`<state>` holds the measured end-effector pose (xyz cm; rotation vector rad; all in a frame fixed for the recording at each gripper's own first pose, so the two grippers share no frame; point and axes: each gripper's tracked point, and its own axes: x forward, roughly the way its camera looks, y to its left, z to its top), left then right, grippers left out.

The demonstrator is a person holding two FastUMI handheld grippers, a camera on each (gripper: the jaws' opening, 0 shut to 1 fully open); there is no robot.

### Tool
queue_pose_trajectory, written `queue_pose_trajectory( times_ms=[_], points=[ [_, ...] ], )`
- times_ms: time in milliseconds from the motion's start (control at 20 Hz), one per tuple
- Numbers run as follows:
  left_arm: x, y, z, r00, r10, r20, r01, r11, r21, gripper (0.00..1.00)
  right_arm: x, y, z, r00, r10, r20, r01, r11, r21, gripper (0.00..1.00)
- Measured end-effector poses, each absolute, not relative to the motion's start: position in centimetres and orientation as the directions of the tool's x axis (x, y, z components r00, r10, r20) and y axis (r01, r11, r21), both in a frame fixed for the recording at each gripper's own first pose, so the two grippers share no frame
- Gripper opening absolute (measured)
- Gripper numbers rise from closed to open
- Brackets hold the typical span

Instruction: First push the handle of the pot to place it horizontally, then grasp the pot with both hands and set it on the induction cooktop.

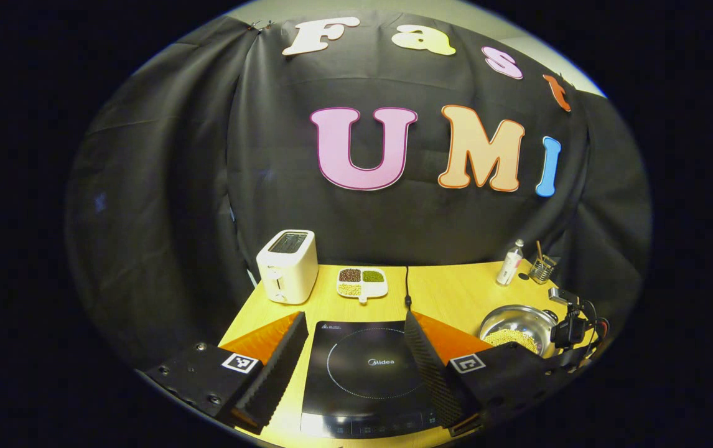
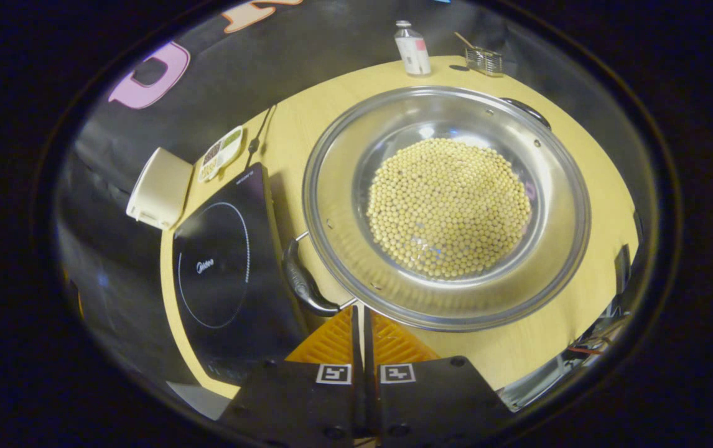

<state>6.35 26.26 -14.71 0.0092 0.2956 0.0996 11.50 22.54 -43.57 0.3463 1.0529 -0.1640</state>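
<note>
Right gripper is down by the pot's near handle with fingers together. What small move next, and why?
Probably nudge the shut right gripper sideways against the black loop handle of the steel pot of yellow beans; the handles sit diagonal to the black induction cooktop.

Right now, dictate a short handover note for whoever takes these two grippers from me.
Left gripper: open, above the induction cooktop, holding nothing.
Right gripper: fingers shut, empty, tips by the near handle of the pot.
The pot, full of beans, sits on the table beside the cooktop.
Done: nothing confirmed.
Left: finish pushing the handle horizontal, grasp the pot with both grippers, set it on the cooktop.
</note>
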Motion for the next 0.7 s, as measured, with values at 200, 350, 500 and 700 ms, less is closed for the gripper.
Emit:
queue_pose_trajectory(
  times_ms=[200,350,500,700],
  points=[
    [6.3,26.3,-14.9,0.955,0.083,-0.286,-0.082,0.997,0.015,0.96,13.0,23.8,-43.6,0.501,0.038,-0.864,0.324,0.918,0.228,0.03],
    [6.3,26.6,-15.5,0.952,0.083,-0.294,-0.085,0.996,0.006,0.96,14.0,24.5,-43.5,0.505,0.035,-0.862,0.347,0.907,0.240,0.03],
    [6.0,27.2,-15.9,0.949,0.090,-0.301,-0.093,0.996,0.003,0.96,14.8,25.0,-43.5,0.512,0.035,-0.859,0.356,0.901,0.249,0.03],
    [5.9,28.0,-16.5,0.945,0.097,-0.314,-0.106,0.994,-0.011,0.92,15.1,25.6,-43.7,0.514,0.038,-0.857,0.346,0.905,0.247,0.00]
  ],
)
